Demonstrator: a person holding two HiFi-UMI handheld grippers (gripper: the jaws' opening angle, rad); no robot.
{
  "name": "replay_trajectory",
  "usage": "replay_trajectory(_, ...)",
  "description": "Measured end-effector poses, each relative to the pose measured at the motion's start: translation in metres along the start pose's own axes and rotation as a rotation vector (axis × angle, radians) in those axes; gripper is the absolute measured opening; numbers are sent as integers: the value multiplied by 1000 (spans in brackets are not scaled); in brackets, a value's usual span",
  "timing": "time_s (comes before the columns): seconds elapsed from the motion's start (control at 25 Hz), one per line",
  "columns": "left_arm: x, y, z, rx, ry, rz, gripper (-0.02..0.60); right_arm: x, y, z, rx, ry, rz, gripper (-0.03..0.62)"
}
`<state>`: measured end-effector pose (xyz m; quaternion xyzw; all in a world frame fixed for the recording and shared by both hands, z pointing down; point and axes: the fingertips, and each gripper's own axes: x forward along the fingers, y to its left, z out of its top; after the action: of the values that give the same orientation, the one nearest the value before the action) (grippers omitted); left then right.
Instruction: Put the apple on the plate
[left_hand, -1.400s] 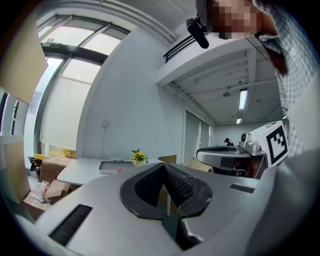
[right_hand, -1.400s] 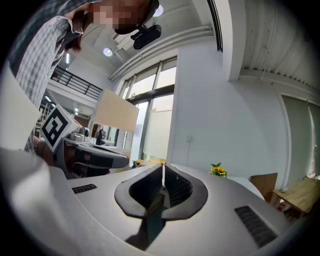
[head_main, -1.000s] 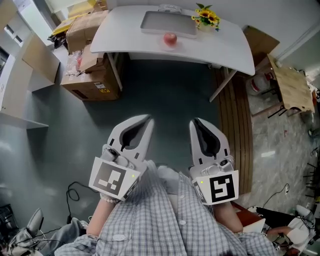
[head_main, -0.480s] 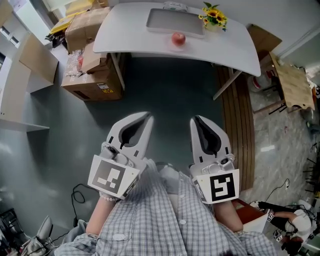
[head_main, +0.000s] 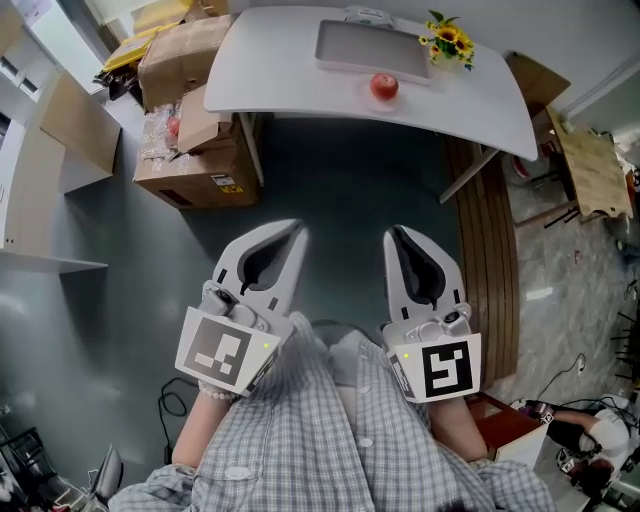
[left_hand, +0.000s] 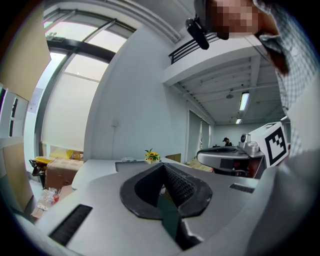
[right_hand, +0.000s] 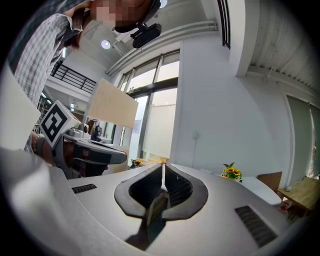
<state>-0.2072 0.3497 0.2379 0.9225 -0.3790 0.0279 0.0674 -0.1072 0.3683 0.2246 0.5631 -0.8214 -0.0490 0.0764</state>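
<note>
We hold both grippers, left (head_main: 293, 234) and right (head_main: 396, 236), with jaws pressed together and empty. They are well apart from the apple (head_main: 384, 86), which sits on the table (head_main: 270, 60) just beside the plate (head_main: 372, 45).

On the table (head_main: 270, 70), the apple (head_main: 384, 86) lies just before the plate (head_main: 368, 45), flowers (head_main: 449, 40) at its right.

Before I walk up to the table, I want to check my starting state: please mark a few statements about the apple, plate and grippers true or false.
1. The apple lies on the plate. False: it sits on the white table, at the plate's near edge.
2. The left gripper and right gripper are both shut and empty. True.
3. The flowers stand at the plate's left end in the head view. False: they stand at its right end.
4. Cardboard boxes stand beside the table. True.
</note>
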Motion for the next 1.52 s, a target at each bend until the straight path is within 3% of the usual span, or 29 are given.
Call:
replay_trajectory(0.32, -12, 32, -2, 4, -5, -15, 9, 22, 21, 5, -20, 3, -27, 31)
replay_trajectory(0.68, 2, 40, -5, -16, 5, 5, 9, 27, -18, -5, -22, 42, -79, 31)
replay_trajectory(1.12, 62, 58, -1, -28, 7, 108, 9, 84, -67, -13, -8, 20, 31, 31)
replay_trajectory(1.52, 148, 61, 20, -28, -14, 157, 9, 131, -142, -12, -28, 0, 98, 31)
